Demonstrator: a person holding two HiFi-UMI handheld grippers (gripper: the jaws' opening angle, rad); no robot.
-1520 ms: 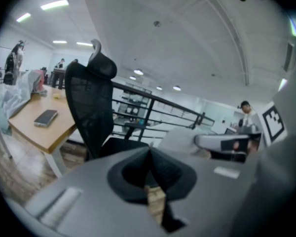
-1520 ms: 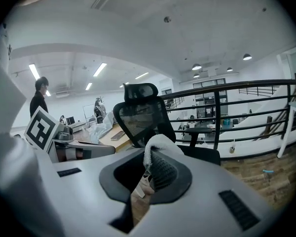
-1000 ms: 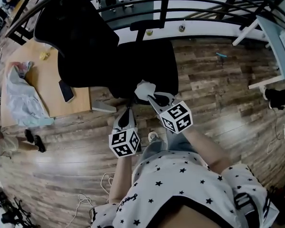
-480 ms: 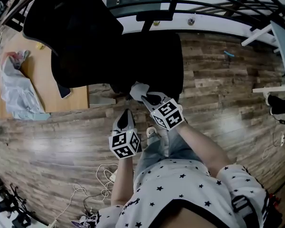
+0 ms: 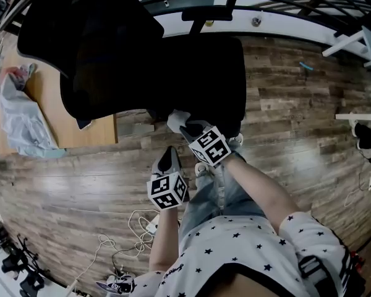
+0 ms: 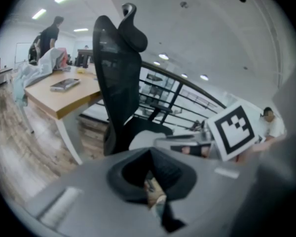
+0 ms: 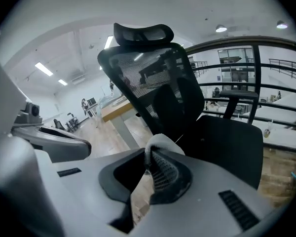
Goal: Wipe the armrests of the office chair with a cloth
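The right hand-held gripper (image 5: pixel 185 129) pinches a white cloth (image 5: pixel 176 119) at the near edge of the black office chair (image 5: pixel 198 73), just where seat and backrest meet in the head view. The armrest on this side cannot be made out there: the cloth and the gripper cover that spot, and everything around it is black on black. In the right gripper view the jaws are clamped on a fold of the cloth (image 7: pixel 163 143), most of which is hidden behind the gripper's own grey body. The far armrest (image 7: pixel 239 95) stands clear beyond the seat, well apart from the cloth, in front of a dark railing (image 7: pixel 266 65). The left hand-held gripper (image 5: pixel 169 156) hangs lower, over the wooden floor (image 5: pixel 284 122) and apart from the chair. Its own view shows the jaws pressed together with nothing held between them, and only a blurred sliver of floor shows past them. To the chair's left is a wooden surface (image 5: pixel 55 98) with a crumpled plastic bag (image 5: pixel 21 116) on it. A phone (image 5: pixel 83 124) is half cut off by the backrest.
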